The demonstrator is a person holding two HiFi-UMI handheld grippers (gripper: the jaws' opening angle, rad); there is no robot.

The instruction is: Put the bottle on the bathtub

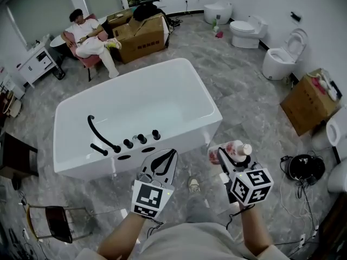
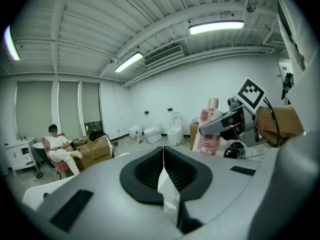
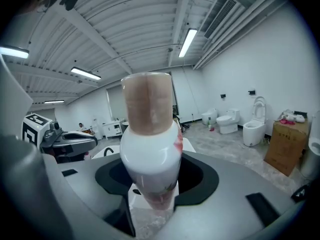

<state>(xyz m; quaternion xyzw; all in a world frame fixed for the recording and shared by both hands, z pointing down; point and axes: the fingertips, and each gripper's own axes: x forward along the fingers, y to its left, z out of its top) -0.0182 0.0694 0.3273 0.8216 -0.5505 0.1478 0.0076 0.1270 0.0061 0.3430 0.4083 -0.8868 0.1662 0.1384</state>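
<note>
Before us, beyond both grippers, stands the white bathtub (image 1: pixel 162 99), with a black faucet (image 1: pixel 101 134) and knobs (image 1: pixel 141 139) on its near rim. Behind it we see a cardboard box (image 1: pixel 142 37) and a seated person (image 1: pixel 89 37); toilets (image 1: pixel 246 32) stand along the right wall. Our right gripper (image 1: pixel 230 157) is clamped on the bottle (image 3: pixel 150 154), held over the grey marbled floor (image 1: pixel 244 96), just right of the tub's near corner. Our left gripper (image 1: pixel 164 163) has its jaws together, with nothing between them.
</note>
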